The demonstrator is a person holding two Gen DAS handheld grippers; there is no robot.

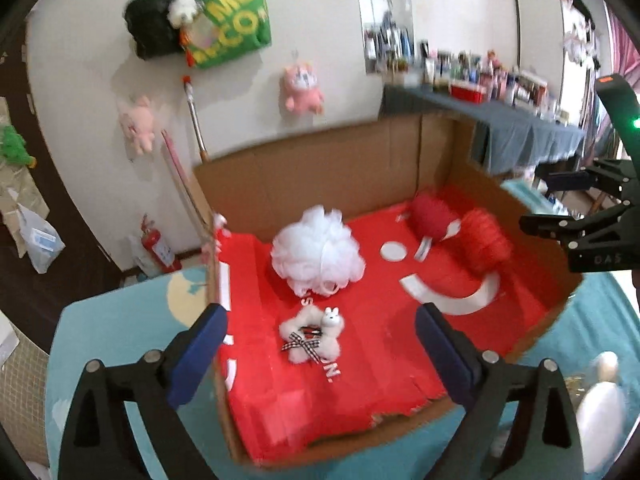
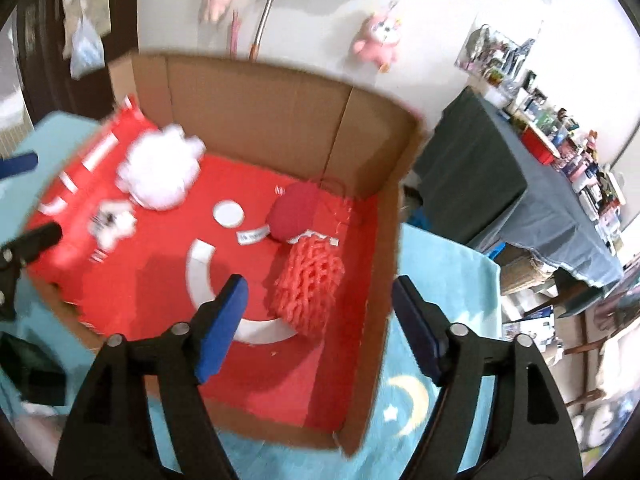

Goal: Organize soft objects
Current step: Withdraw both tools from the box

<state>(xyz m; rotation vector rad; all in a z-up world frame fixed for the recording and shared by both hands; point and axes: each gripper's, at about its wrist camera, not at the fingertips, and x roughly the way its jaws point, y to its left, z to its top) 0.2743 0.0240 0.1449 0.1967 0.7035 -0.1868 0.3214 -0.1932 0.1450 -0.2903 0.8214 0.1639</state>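
A: Where do the soft things sit right now?

B: All inside the cardboard box (image 1: 304, 172) with the red liner. In the left wrist view the white mesh bath pouf (image 1: 316, 250) is at centre, the small white plush with a checked bow (image 1: 314, 334) just below it, and the dark red yarn ball (image 1: 432, 216) and red chenille mitt (image 1: 486, 246) side by side at the right, seemingly touching.

A: And the claws?

B: The left gripper (image 1: 320, 350) has its blue pads spread wide, nothing between them, hovering above the small plush. The right gripper (image 2: 320, 328) is likewise apart and empty, lower centre of its view, near the chenille mitt (image 2: 310, 286).

A: So what's the step?

B: I'd judge a pick of the little plush with the left. Come straight down, pads on either side of its body, not on the bow, and close gently; it's light and will squash.

A: Risks?

B: Snagging the liner, or nudging the pouf. Keep the right one clear meanwhile.
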